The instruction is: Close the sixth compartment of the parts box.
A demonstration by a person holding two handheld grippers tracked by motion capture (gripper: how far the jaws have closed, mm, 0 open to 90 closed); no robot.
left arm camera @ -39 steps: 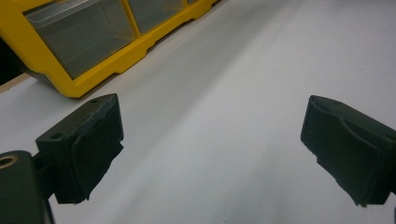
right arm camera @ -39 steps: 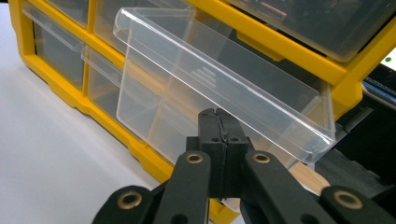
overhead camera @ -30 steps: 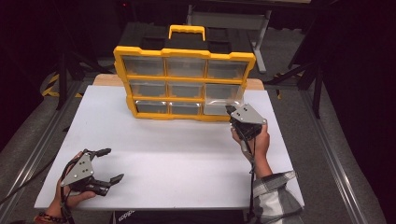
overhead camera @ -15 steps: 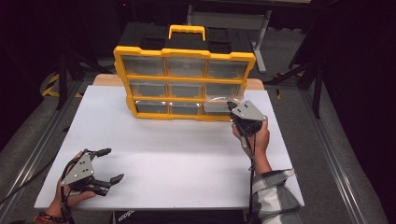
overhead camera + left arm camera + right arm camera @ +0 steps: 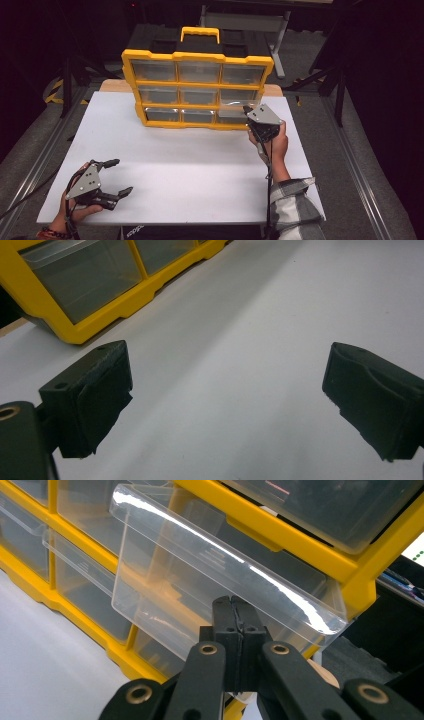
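A yellow organizer (image 5: pixel 197 57) with clear drawers stands upright at the back of the white table (image 5: pixel 200 165). One clear drawer (image 5: pixel 200 565) in its right column is pulled partway out and tilts forward. My right gripper (image 5: pixel 247 108) is at that drawer (image 5: pixel 233 104). In the right gripper view its jaws are shut (image 5: pixel 233 603), tips against the drawer's front wall, and I see nothing between them. My left gripper (image 5: pixel 124 175) rests at the table's front left, open and holding nothing (image 5: pixel 227 390), pointing toward the organizer (image 5: pixel 100 322).
Dark floor, black stands and metal rails surround the table. Behind the organizer is a grey frame (image 5: pixel 245 22). A person's right sleeve (image 5: pixel 292 205) lies over the table's front right edge.
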